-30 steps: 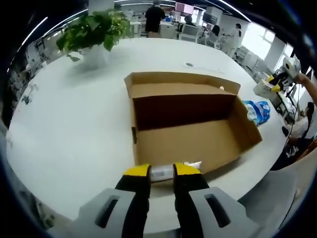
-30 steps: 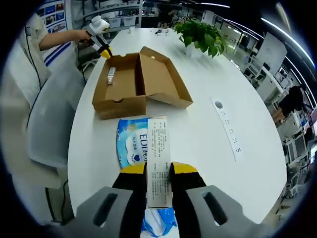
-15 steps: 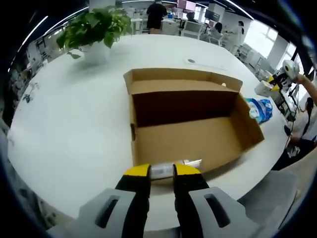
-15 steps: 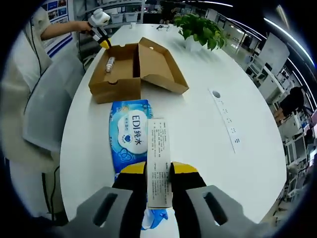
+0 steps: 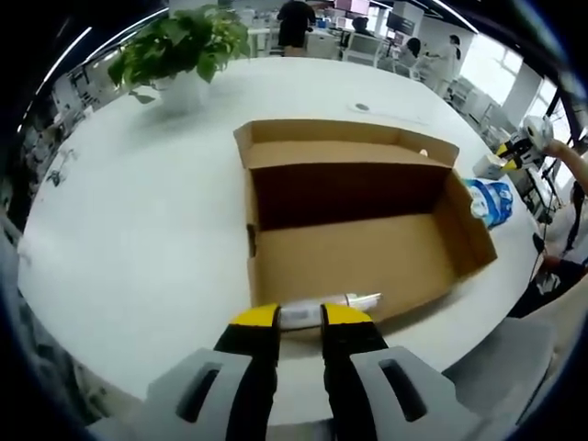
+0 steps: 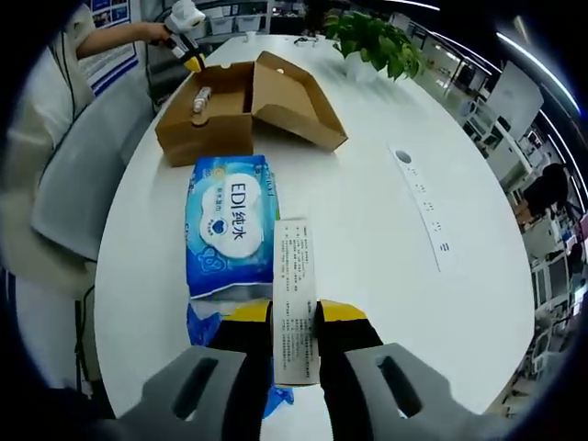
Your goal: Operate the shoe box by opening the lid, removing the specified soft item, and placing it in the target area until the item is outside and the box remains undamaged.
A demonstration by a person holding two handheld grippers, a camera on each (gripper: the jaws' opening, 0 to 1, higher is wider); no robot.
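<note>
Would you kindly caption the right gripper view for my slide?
Right claw grips the wet-wipes pack by its label flap, outside the open shoe box.

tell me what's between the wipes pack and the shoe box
In the right gripper view, just a short strip of bare white table separates the blue wipes pack from the open shoe box.
</note>
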